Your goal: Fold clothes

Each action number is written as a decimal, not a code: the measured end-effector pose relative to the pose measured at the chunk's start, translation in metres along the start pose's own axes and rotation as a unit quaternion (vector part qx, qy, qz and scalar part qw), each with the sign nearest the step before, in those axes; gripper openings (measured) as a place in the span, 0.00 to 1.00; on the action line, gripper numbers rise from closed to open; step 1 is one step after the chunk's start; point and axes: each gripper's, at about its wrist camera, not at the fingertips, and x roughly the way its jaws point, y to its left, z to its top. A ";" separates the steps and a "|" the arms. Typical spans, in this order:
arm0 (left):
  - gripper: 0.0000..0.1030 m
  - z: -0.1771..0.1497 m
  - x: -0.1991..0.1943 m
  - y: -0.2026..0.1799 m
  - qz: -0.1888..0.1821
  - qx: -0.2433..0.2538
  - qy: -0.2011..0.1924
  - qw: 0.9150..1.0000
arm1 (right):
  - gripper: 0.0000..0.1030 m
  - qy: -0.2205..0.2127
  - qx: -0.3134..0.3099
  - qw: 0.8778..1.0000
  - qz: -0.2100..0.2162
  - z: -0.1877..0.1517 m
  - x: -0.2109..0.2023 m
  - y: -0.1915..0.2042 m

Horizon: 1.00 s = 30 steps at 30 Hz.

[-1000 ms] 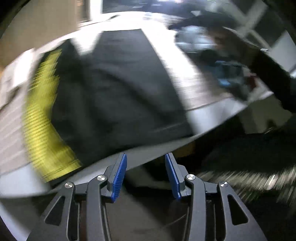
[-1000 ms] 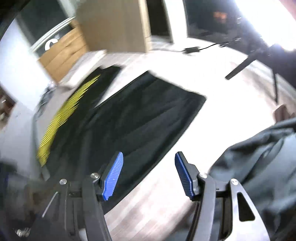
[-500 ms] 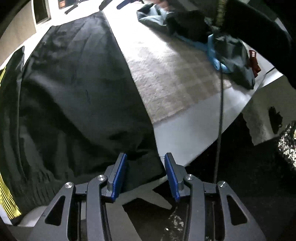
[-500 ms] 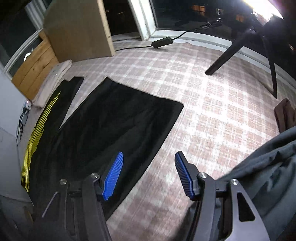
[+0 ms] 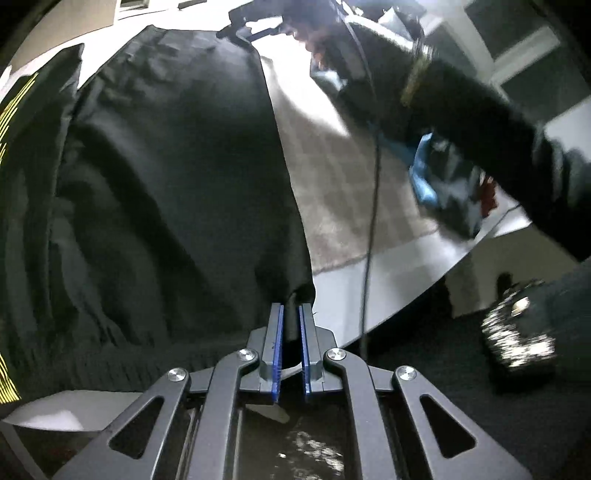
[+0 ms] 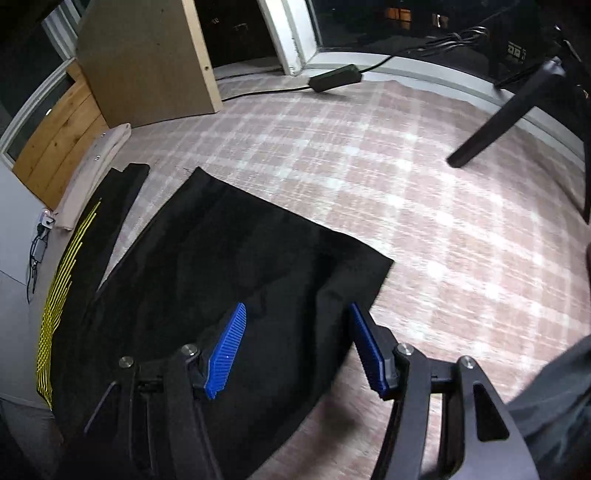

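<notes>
A black garment with yellow stripes (image 5: 159,177) lies spread flat on a plaid cloth (image 5: 354,199). My left gripper (image 5: 291,314) is shut on the garment's near right corner at the table's front edge. The garment also shows in the right wrist view (image 6: 229,280), its yellow striped sleeve (image 6: 62,288) at the left. My right gripper (image 6: 295,343) is open and empty, hovering over the garment's right part with its right finger near the edge. The right gripper shows blurred in the left wrist view (image 5: 258,22) at the far end.
A heap of dark and blue clothes (image 5: 443,177) lies at the table's right. A cable (image 5: 373,206) hangs across. In the right wrist view stand a wooden board (image 6: 147,62), a power adapter (image 6: 332,77), a dark stand leg (image 6: 502,114) and a grey garment (image 6: 554,406).
My left gripper has closed on the garment's near right corner. My right gripper has moved left over the garment, still open.
</notes>
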 end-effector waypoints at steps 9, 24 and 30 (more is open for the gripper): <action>0.07 0.014 -0.022 -0.021 -0.068 0.006 -0.028 0.997 | 0.01 -0.012 0.058 0.994 0.087 0.008 -0.025 -0.012; 0.07 0.016 -0.012 -0.019 -0.031 0.034 -0.011 0.999 | 0.43 -0.011 0.076 0.997 0.027 0.005 -0.025 -0.041; 0.07 0.015 -0.017 -0.014 -0.020 0.022 -0.017 0.999 | 0.27 -0.008 0.058 0.998 0.023 0.010 -0.001 -0.030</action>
